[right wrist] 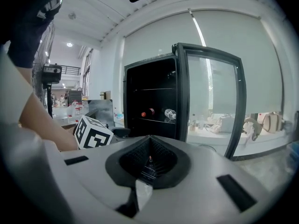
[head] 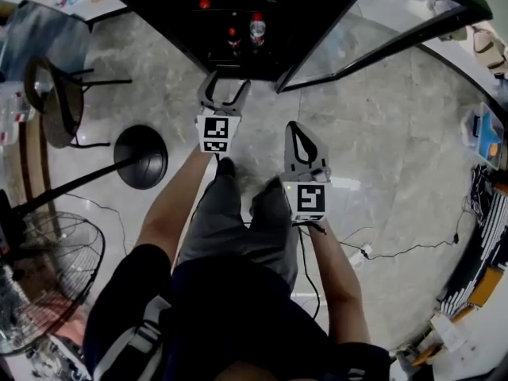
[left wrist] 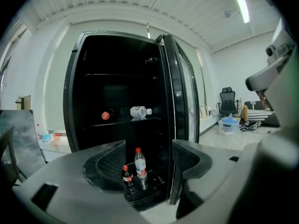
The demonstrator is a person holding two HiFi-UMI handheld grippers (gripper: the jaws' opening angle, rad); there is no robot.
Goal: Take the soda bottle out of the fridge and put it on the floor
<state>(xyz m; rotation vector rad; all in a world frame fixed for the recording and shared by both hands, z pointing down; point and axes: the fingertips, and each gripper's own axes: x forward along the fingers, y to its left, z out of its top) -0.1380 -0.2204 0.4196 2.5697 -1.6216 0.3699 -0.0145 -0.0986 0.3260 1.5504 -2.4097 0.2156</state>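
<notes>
Grey marble floor, open black fridge, soda bottle inside, left claw spread

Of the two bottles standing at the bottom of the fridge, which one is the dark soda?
The shorter bottle on the left, with dark contents and a red label. The taller bottle right beside it is clear.

Fridge: 1, black, w/ 1 glass door.
Bottles: 4 total.
- Btm shelf: 2 upright, i.e. small dark soda bottle and taller clear bottle.
- Mid shelf: 2 lying, i.e. red-capped bottle and white-capped bottle.

Grippers: 2, i.e. left gripper and right gripper.
Floor fan: 1.
Round stand base: 1.
Office chair: 1.
Blue bin: 1.
</notes>
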